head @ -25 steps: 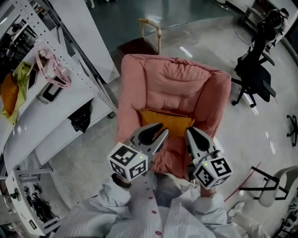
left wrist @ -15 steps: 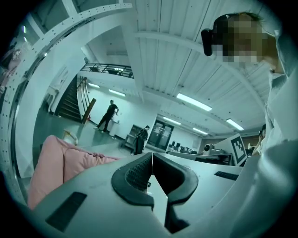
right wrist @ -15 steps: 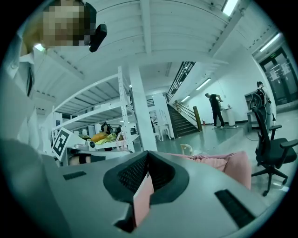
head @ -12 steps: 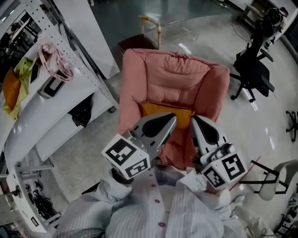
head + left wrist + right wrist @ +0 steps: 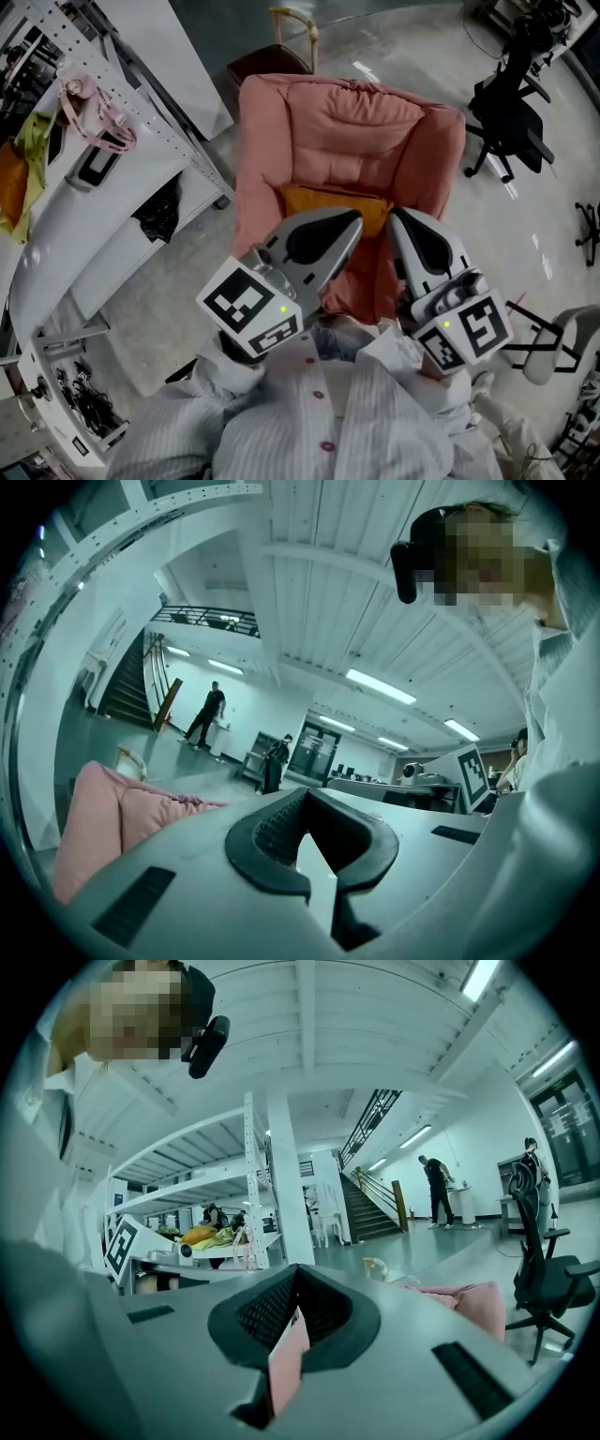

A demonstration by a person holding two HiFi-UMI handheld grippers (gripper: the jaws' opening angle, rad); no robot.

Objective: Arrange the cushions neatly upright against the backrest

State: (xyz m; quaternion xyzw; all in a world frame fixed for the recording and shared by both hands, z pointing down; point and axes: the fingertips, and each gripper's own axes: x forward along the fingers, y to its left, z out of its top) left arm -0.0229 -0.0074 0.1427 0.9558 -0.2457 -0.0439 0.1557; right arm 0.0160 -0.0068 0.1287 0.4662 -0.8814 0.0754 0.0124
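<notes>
A soft, flat orange cushion [image 5: 323,201] lies low against the backrest of the puffy, quilted pink armchair [image 5: 349,122]. Over the armchair's seat, the left gripper [image 5: 349,221] and right gripper [image 5: 401,219] are pinched together and empty, and both are higher than a second ago.

A black office chair [image 5: 511,127] stood at right — a white shelving rack [image 5: 56,253] at left, pink straps [image 5: 73,94] draped on it.

RESEARCH HALL: A large open lab-style workspace. White perforated steel shelving [image 5: 103,220] stands just left of a pink armchair [image 5: 347,159], with a black office chair [image 5: 506,131] to its right, all on a polished concrete floor [image 5: 525,244]. Beyond the armchair, a staircase [image 5: 127,682] climbs to a railed gallery [image 5: 202,619] under ceiling strip lights [image 5: 380,686].
</notes>
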